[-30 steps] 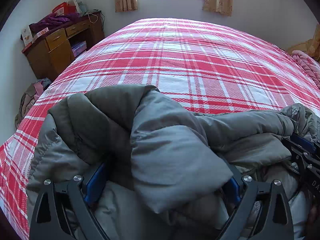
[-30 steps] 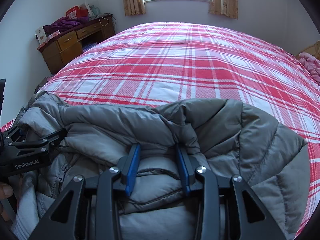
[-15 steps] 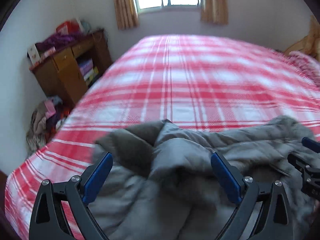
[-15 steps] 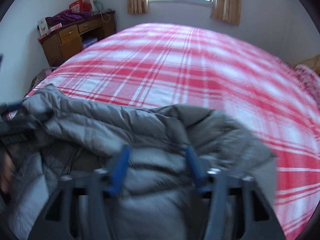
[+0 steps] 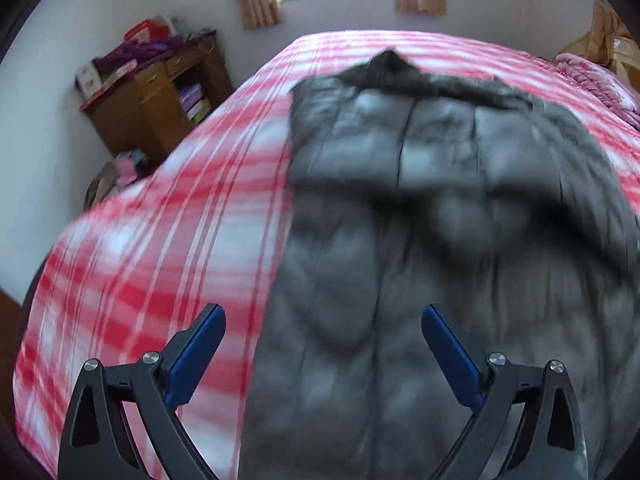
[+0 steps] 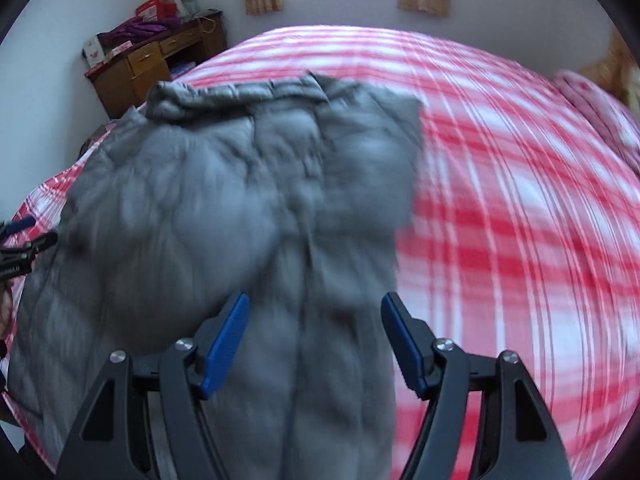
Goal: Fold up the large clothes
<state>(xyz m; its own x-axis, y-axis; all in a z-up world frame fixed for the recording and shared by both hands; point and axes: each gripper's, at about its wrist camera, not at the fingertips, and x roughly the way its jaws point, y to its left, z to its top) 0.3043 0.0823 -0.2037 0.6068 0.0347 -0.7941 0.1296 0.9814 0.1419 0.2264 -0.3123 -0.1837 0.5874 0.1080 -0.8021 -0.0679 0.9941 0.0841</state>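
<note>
1. No lettering, brand, number or sign can be read in either wrist view.
2. The red and white boxes point(image 6: 154, 8) on the wooden dresser point(image 6: 156, 66), far ahead-left of the right gripper, show print too small and blurred to read.

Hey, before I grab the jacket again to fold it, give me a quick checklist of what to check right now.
1. Left gripper open, empty: ok.
2. Right gripper open, empty: ok.
3. Jacket on the bed, not hanging off: cannot tell, near end is hidden.
4. Jacket spread flat: not ok, lumpy.
5. Sleeves located: cannot tell, blurred.
6. Free bed to the jacket's right: ok.
</note>
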